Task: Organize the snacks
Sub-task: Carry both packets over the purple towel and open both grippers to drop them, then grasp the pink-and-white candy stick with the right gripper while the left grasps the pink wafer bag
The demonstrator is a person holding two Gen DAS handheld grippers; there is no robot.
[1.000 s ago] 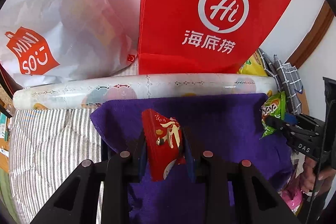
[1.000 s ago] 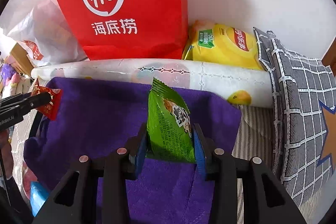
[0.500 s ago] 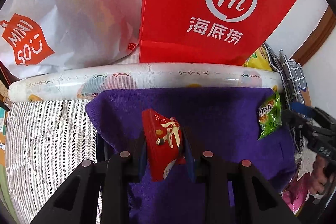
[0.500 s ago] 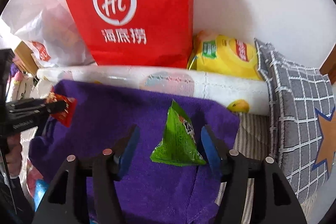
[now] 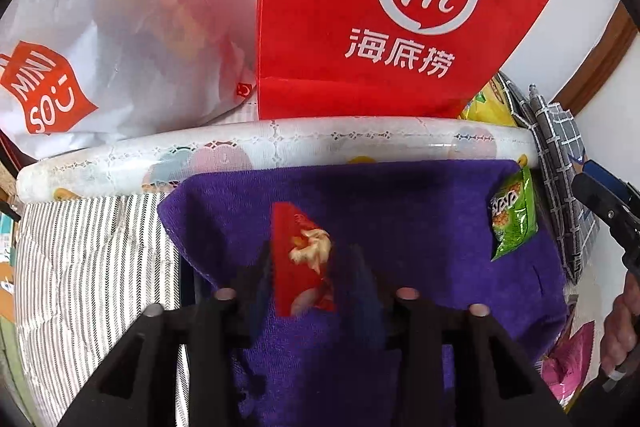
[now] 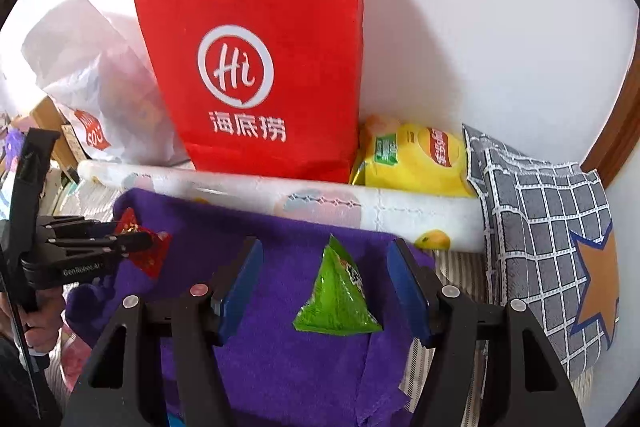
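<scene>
A purple towel (image 5: 420, 211) lies spread in front of me. A small red snack packet (image 5: 302, 259) sits between the blurred fingers of my left gripper (image 5: 308, 267); the jaws look slightly apart from it. In the right wrist view the left gripper (image 6: 132, 247) still has the red packet (image 6: 150, 255) at its tips. A green snack packet (image 6: 338, 299) lies on the towel (image 6: 280, 347) between the wide-open jaws of my right gripper (image 6: 326, 283), free of both pads. It also shows in the left wrist view (image 5: 514, 215).
A red paper bag (image 6: 260, 67) and a white Miniso bag (image 5: 100, 39) stand at the back against the wall. A rolled printed sheet (image 5: 280, 151) lies before them. A yellow snack bag (image 6: 416, 159) and a grey checked cushion (image 6: 552, 239) are at the right. Striped cloth (image 5: 92, 267) lies left.
My right gripper opened, let go of the green packet onto the towel and drew back. My left gripper's fingers are blurred and seem to be parting around the red packet.
</scene>
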